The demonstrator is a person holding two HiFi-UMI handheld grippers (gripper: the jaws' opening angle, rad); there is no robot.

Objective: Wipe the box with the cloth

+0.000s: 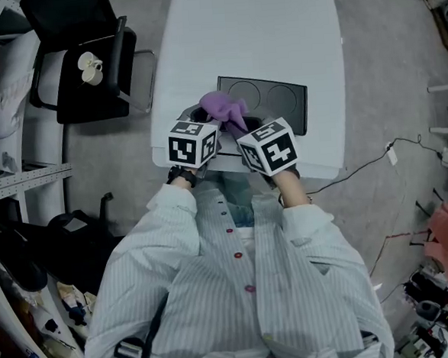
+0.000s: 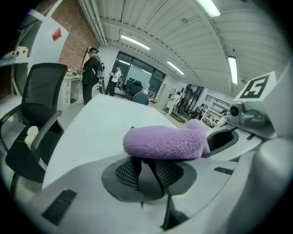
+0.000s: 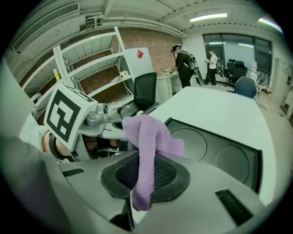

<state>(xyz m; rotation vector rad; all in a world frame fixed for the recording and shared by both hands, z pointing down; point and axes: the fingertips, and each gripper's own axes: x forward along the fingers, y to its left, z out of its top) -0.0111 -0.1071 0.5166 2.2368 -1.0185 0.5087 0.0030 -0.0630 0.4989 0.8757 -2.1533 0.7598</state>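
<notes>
Overhead, in the head view, a small purple terry cloth (image 1: pixel 224 108) is bunched between the left gripper (image 1: pixel 204 123) and the right gripper (image 1: pixel 248 126), at 12 o'clock from the person's striped shirt (image 1: pixel 239 288). Its long axis runs roughly from 9 to 3 o'clock. It lies over the near-left edge of a flat black rectangular box (image 1: pixel 280 101) with two shallow round recesses. The box's long side also runs about 9 to 3 o'clock on the smooth white table (image 1: pixel 252 27). Whether cloth and box touch cannot be told. A black office chair (image 1: pixel 86 62) stands at 10 o'clock, beside the table. In the left gripper view the jaws are clenched on the cloth, which sits above them as a fuzzy, rounded roll lying sideways, its far end pointing to 3 o'clock, where the right gripper's marker cube shows. In the right gripper view those jaws pinch the same cloth. Here it is a nubby strip hanging from 12 down to 6 o'clock between ribbed dark pads, and the matte box lies at 3 o'clock.
</notes>
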